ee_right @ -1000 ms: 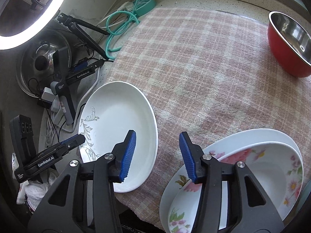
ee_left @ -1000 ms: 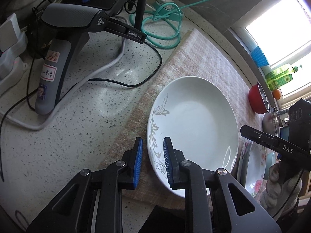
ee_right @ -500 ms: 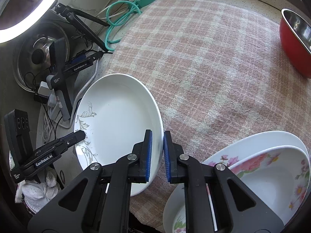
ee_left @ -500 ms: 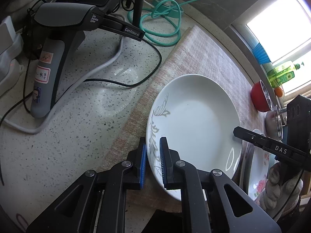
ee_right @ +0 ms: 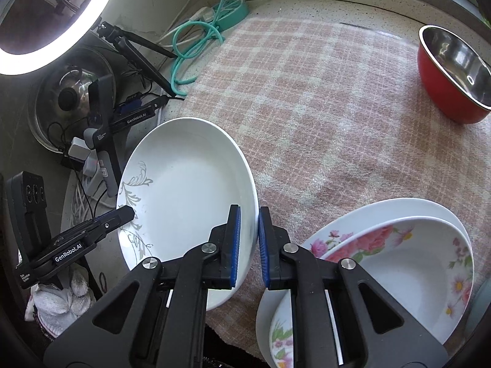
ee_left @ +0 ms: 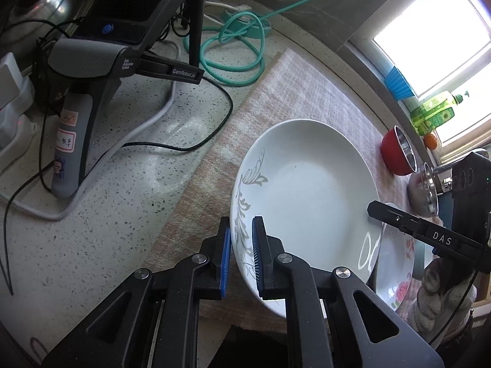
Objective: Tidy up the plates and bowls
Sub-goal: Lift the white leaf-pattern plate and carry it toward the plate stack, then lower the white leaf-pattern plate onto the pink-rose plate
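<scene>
The left tool (ee_left: 241,257) and right tool (ee_right: 248,242) are each clamped on opposite rims of the white leaf-patterned plate (ee_right: 187,184), near-left on the checked cloth (ee_right: 322,107), so the lift is underway, probably toward the floral stack (ee_right: 399,260) at right.

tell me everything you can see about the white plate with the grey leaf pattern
The white plate is a glossy, ceramic-looking deep dish with a grey leafy vine printed along one side of its inner wall. It is empty and looks clean. It sits at the edge of the pink checked cloth, partly overhanging it. The left claw is shut on its patterned rim and the right claw is shut on the opposite rim. Beside it stand two stacked floral dishes, apart from it.
</scene>
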`<state>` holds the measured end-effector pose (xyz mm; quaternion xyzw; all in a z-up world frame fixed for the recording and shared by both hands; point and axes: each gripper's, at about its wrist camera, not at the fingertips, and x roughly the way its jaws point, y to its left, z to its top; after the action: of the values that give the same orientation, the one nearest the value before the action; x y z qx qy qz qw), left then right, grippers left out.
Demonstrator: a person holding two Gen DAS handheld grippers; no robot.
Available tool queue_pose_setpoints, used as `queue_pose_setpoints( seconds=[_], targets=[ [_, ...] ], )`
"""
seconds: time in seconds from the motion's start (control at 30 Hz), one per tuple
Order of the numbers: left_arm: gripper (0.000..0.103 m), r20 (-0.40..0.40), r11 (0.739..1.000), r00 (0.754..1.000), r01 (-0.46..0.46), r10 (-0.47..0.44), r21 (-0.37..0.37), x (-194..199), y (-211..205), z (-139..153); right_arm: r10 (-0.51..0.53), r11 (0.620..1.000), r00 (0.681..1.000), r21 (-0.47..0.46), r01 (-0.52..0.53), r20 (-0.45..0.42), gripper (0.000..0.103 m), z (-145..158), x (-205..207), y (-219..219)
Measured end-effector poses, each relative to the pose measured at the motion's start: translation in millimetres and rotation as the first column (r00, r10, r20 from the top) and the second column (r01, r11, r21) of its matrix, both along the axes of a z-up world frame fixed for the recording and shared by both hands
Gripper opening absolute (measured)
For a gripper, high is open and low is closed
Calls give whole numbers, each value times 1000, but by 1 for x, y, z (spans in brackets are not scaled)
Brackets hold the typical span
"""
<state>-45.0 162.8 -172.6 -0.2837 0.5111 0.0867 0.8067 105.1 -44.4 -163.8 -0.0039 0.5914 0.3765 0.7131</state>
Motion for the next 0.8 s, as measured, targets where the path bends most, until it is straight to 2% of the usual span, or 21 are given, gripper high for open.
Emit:
queue_pose_setpoints(
  seconds=[0.23,0.43,0.8],
  targets=[
    [11,56,998,996,66,-66,-5,13,-22,26,-61,998,998,20,61,3,12,17,-1,-39],
    [11,78,989,986,149,-148,-6,32,-49,36,-137,990,991,26,137,4,12,26,-2,-81],
    [11,72,946,944,323,-322,-17,65,-109,33,-293,956,956,-1,293,-14,12,22,-8,-158]
  ],
)
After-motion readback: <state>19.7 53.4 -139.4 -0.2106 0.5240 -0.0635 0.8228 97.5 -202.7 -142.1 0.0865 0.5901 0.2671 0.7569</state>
